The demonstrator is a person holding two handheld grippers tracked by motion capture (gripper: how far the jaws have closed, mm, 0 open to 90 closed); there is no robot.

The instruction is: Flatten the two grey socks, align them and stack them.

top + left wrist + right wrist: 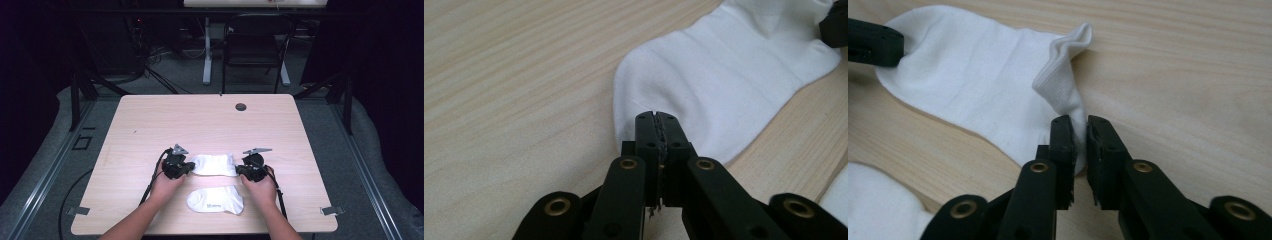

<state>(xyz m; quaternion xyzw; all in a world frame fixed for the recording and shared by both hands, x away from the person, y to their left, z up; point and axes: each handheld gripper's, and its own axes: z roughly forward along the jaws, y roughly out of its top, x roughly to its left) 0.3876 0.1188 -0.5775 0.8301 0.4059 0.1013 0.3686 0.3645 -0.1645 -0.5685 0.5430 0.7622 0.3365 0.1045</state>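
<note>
White cotton ankle sock (214, 164) flat on pale wooden table (200, 120), toe pinched in closed left gripper (657, 120), cuff between slightly parted right gripper (1080, 125) jaws, second white sock (216, 200) nearby.

A pale wooden table (210, 120) stands on grey floor (175, 75), a black chair (255, 47) behind in dim surroundings.

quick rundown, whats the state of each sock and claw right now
far sock: flat on the table, stretched between both claws, cuff rumpled
near sock: lying flat, untouched
left claw: shut, pinching the far sock's toe edge
right claw: jaws slightly apart, cuff between them, grip looks loose
</note>
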